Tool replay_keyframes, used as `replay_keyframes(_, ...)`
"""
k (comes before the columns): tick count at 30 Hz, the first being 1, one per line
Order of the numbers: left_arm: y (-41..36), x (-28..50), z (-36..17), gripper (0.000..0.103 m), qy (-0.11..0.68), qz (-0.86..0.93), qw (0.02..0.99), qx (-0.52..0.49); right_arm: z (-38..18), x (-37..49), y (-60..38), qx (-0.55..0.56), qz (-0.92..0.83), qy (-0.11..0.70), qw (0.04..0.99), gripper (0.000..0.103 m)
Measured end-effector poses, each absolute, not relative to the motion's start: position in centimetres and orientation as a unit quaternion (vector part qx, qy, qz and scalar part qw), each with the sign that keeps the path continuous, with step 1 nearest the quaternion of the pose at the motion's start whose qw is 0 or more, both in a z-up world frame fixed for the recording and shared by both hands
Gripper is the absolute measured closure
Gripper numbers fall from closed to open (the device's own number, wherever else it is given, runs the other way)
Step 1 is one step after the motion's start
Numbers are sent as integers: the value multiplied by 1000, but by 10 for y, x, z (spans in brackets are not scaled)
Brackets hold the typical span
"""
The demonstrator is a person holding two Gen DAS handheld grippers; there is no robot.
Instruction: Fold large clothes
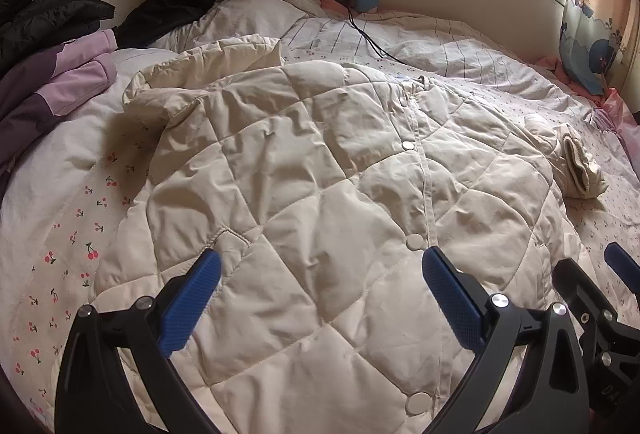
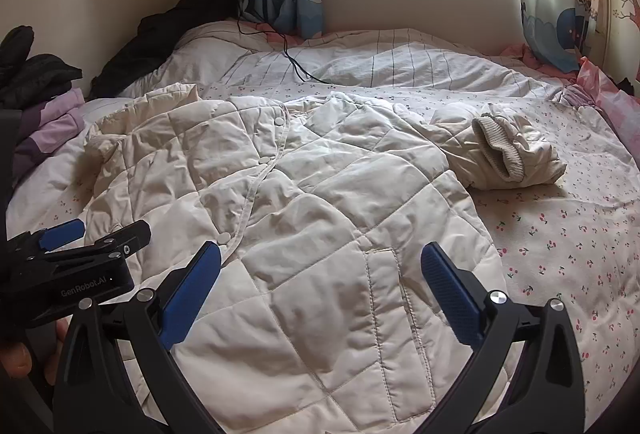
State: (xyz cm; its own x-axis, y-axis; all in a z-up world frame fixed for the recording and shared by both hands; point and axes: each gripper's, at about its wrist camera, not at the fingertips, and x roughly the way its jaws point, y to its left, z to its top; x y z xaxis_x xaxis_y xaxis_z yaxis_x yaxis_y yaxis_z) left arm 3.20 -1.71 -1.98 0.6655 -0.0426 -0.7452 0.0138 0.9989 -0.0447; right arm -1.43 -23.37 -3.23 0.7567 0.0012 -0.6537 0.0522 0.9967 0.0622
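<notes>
Cream quilted jacket [image 1: 320,162] lies front-up on cherry-print bedspread [image 2: 560,234]. Left gripper [image 1: 320,274] and right gripper [image 2: 320,270] hover above it, jaws apart, empty.

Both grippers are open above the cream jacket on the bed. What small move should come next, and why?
Probably move the right gripper toward the bunched right sleeve and take its cuff. The jacket lies front up, snapped shut and roughly flat on the bed, but that sleeve sticks out crumpled at the side. The left gripper also hovers open, holding nothing.

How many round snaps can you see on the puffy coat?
4: near the collar, mid-chest, lower front, near the hem of the coat. More may be hidden.
</notes>
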Motion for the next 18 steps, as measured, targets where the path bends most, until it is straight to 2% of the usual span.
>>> replay_keyframes(18,-13,34,-23,6,412,-5,911,-15,-34,-13,-233,33,-16,354,935,6)
